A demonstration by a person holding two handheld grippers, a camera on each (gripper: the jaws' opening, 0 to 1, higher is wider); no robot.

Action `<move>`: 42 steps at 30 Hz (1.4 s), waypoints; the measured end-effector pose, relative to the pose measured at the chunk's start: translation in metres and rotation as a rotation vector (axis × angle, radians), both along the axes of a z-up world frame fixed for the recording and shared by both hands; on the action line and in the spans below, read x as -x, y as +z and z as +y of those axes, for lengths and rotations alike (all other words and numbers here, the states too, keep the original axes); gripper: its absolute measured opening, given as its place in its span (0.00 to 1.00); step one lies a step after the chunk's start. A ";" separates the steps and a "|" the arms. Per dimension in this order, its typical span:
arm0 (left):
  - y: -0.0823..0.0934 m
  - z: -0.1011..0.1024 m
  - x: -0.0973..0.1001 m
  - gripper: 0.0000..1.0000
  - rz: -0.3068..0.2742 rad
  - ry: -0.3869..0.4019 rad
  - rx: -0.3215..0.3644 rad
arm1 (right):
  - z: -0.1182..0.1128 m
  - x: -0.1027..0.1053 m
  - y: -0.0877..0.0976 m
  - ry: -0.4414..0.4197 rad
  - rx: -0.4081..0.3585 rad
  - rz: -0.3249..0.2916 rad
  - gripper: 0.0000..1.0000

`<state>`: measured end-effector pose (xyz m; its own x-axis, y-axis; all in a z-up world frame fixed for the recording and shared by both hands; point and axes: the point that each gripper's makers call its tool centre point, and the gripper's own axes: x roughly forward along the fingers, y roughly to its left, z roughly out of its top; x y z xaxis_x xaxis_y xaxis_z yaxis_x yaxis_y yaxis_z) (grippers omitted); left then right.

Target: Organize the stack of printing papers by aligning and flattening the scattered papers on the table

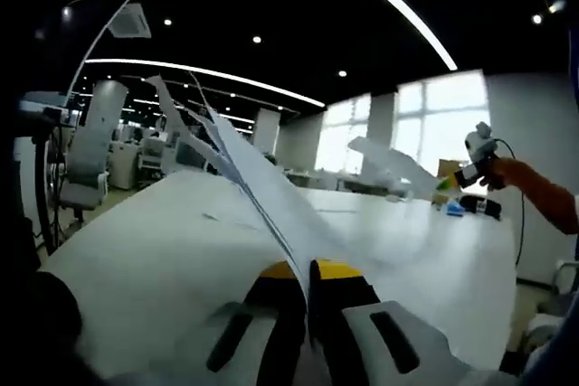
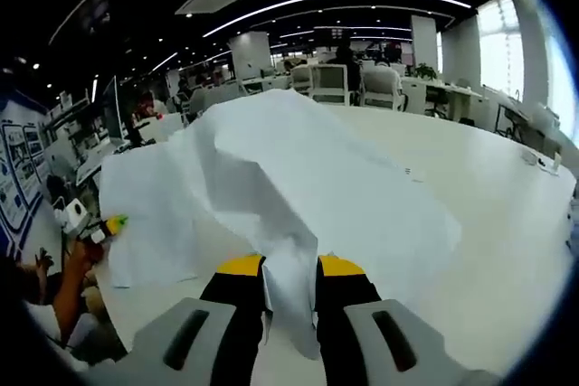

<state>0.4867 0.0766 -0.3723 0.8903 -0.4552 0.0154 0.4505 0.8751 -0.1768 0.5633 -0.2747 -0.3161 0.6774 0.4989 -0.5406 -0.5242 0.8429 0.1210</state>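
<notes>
While both tongs, left [image 1: 308, 291] and right [image 2: 289, 287], pinch the papers [image 2: 271, 178] closed, lifted off the table [image 1: 163, 259] toward twelve o'clock, gathering seems underway; next, tap edges square, then flatten.

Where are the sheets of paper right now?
The paper sheets are lifted above the white table, pinched in the right gripper and the left gripper.

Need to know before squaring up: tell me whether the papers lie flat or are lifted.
Lifted: the papers billow off the table, pinched in both the right gripper and left gripper.
</notes>
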 end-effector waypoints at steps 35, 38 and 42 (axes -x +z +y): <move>0.006 0.004 -0.002 0.07 -0.031 -0.025 0.035 | 0.059 0.005 -0.012 0.038 -0.033 0.020 0.17; 0.006 0.004 -0.002 0.07 -0.026 -0.025 0.039 | 0.063 0.007 -0.013 0.044 -0.040 0.022 0.17; 0.006 0.004 -0.001 0.07 -0.026 -0.027 0.043 | 0.067 0.001 -0.012 0.048 -0.065 0.022 0.17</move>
